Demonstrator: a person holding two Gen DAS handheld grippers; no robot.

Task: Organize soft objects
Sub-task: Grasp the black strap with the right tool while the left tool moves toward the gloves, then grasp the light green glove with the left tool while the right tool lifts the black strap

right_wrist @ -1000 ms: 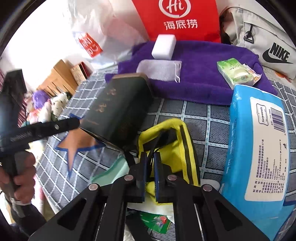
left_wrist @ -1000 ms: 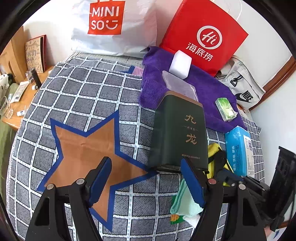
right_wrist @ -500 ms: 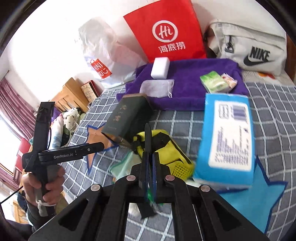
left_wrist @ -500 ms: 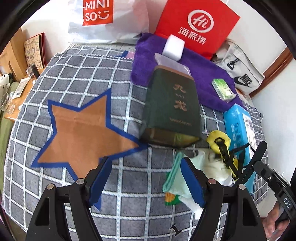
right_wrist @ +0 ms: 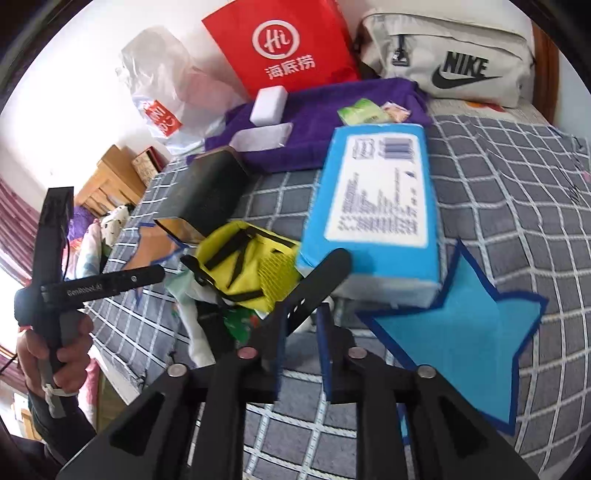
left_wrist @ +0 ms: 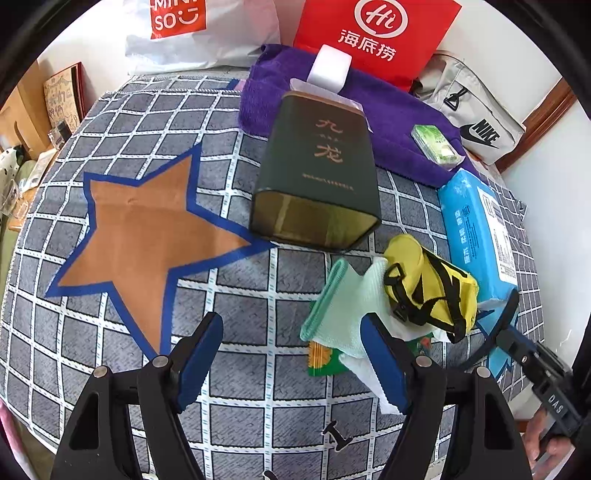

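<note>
A yellow pouch with black straps lies on a heap of a mint cloth and white tissue. My right gripper holds the pouch's black strap; its jaws stand a little apart around the strap. The pouch shows in the right wrist view just ahead of the fingers. My left gripper is open and empty above the checked cover, left of the heap. A blue tissue pack lies right of the pouch. An orange star and a blue star mark the cover.
A dark green tin lies on its side behind the heap. A purple towel at the back bears a white block and a green packet. A red bag, a Miniso bag and a Nike bag stand behind.
My right gripper pulled back with the strap, dragging the yellow pouch nearer, and its jaws have parted slightly. My left gripper rose and drew back from the tin.
</note>
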